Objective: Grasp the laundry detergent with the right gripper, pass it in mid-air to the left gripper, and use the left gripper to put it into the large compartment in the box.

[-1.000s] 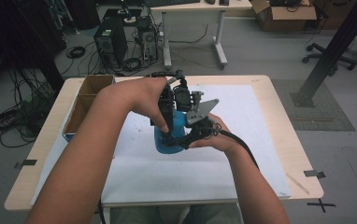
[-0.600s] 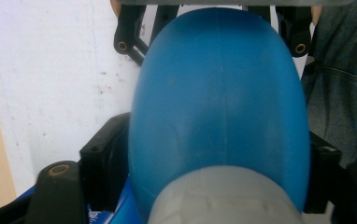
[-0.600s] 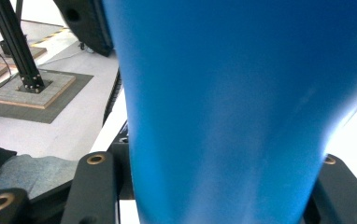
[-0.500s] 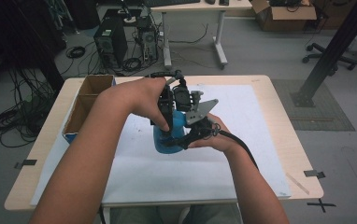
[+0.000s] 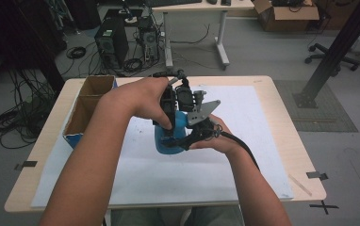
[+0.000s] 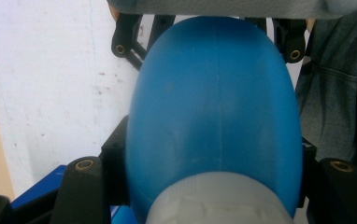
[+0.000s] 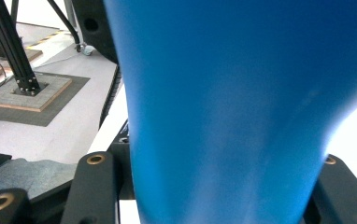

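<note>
From up high, a blue bottle (image 5: 168, 136) stands over the white sheet (image 5: 244, 155) in the middle of the table (image 5: 282, 117), and both hands crowd around it. The left gripper (image 5: 171, 115) comes at the bottle from above and the right gripper (image 5: 190, 136) comes at it from the side, so the bottle is pinned two ways and, I think, cannot spin or slip while they work on it. A brown box (image 5: 91, 101) sits open at the left edge of the table, well apart from the hands, maybe waiting for the bottle. In the left gripper view, the bottle (image 6: 214, 107) swells out between the two black jaws, with its pale grey cap (image 6: 218, 198) right at the bottom, close to the camera. The jaws have just been closing, and now they press on the bottle near the cap end, one on each side. That looks like a hold meant for the top, perhaps to twist the cap, though I cannot say for sure. In the right gripper view, the bottle (image 7: 232, 112) stands tall and very close, getting thinner lower down, and the black jaws squeeze it on both sides at that thin part. That gripper is clenched on the bottle too, and I would guess it is the one that keeps the body from turning.
</note>
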{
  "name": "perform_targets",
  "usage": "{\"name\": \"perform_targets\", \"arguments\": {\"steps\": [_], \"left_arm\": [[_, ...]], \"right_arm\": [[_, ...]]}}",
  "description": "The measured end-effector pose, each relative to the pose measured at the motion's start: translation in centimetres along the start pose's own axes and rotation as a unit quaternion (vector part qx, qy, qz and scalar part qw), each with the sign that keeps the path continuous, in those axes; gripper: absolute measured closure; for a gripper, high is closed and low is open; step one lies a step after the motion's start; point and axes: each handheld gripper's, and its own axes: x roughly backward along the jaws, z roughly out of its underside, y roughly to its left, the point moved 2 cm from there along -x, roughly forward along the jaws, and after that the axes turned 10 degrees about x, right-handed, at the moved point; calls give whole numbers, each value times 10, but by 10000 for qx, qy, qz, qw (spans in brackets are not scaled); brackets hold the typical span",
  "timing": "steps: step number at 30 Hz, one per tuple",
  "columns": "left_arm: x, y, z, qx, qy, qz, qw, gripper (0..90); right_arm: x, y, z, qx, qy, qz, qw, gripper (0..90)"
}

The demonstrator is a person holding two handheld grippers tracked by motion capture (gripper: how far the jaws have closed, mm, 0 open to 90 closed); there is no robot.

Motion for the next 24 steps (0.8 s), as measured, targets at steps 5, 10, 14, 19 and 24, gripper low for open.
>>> {"name": "perform_targets", "arguments": {"steps": [5,10,14,19,24], "left_arm": [[2,0,1,-22,22,19,10000,390],[6,0,3,-23,14,11,10000,390],[9,0,2,-33,-13,47,10000,390],[9,0,1,-23,9,58,10000,390],[9,1,1,8,21,71,10000,390]], "right_arm": [[-1,0,0,23,-64,-3,10000,444],[-1,0,-2,22,-202,29,9998,433],[-2,1,-1,-93,-185,30,9998,382],[-2,2,0,-154,-285,96,9994,316],[0,2,1,-188,-329,163,9991,305]]}}
